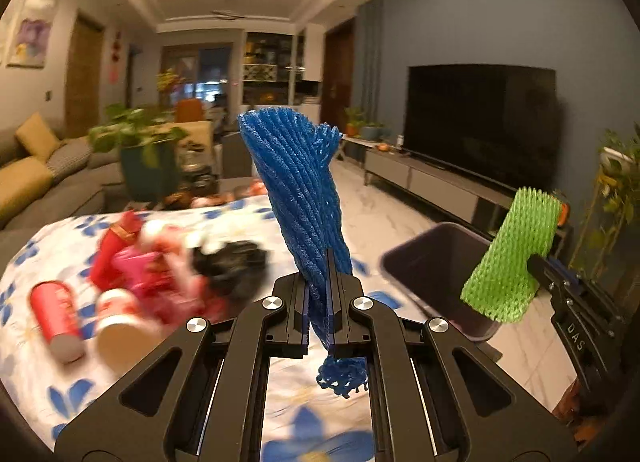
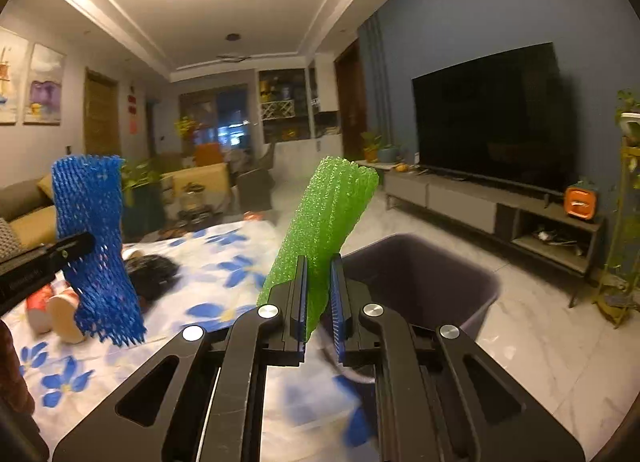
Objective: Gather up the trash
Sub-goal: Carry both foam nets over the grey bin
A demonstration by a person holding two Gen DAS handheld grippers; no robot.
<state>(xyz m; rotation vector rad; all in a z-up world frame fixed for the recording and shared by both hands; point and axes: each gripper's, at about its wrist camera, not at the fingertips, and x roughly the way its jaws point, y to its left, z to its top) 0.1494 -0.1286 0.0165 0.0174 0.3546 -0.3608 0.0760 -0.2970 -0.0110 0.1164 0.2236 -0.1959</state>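
Observation:
My left gripper (image 1: 320, 264) is shut on a blue foam fruit net (image 1: 292, 174), which stands upright above the floral-cloth table (image 1: 248, 214). My right gripper (image 2: 319, 266) is shut on a green foam fruit net (image 2: 332, 214), held just left of the dark open trash bin (image 2: 480, 302). In the left wrist view the green net (image 1: 516, 258) hangs over the bin's (image 1: 432, 258) right rim. From the right wrist, the blue net (image 2: 96, 254) and left gripper (image 2: 80, 242) sit to the left. Red cups (image 1: 56, 310), a paper cup (image 1: 116, 326), pink wrappers (image 1: 136, 266) and a black wad (image 1: 232, 262) lie on the table.
The bin stands on the marble floor (image 2: 540, 342) beside the table's right edge. A TV (image 2: 488, 118) on a low stand (image 2: 500, 214) lines the right wall, with a plant rack (image 2: 624, 222) near it. A sofa (image 1: 40, 182) and a potted plant (image 1: 144, 158) are behind the table.

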